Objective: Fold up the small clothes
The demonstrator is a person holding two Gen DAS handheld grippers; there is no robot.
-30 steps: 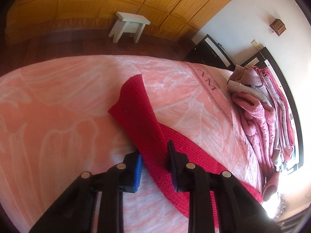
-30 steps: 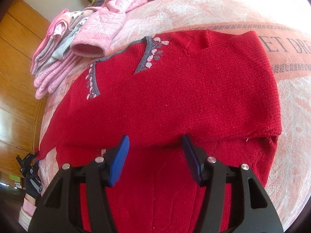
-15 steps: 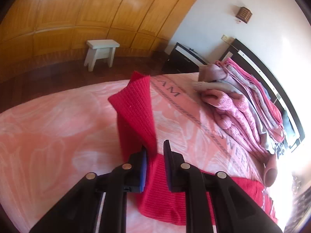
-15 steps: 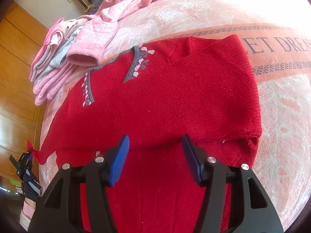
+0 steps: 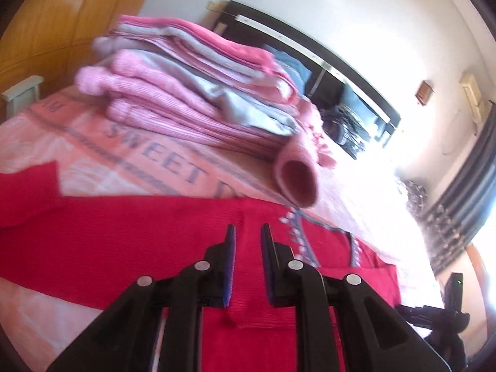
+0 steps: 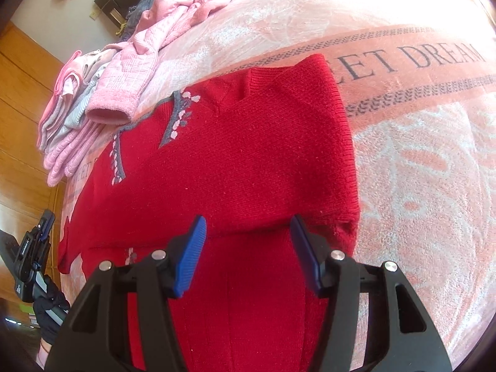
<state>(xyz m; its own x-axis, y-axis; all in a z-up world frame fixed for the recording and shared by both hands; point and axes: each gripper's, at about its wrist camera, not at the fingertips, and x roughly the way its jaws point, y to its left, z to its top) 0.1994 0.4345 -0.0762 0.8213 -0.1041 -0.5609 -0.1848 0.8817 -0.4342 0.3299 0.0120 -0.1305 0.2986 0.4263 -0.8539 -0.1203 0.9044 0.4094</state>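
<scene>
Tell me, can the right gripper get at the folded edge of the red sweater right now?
Probably yes. The right gripper is open, hanging over the red sweater, with the folded edge between its fingers and nothing covering it.

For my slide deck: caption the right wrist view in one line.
Open right gripper hovers over a red sweater with one sleeve folded across, on a pink blanket.

Bed covered by a pink blanket printed with grey lettering and a pale leaf pattern. Dark headboard with a metallic strip set against a white wall. Small brown wall fixture mounted on that wall. Wooden wardrobe panelling seen along one side. White stool placed beside the bed. Striped dark curtain hung by strong daylight.
</scene>
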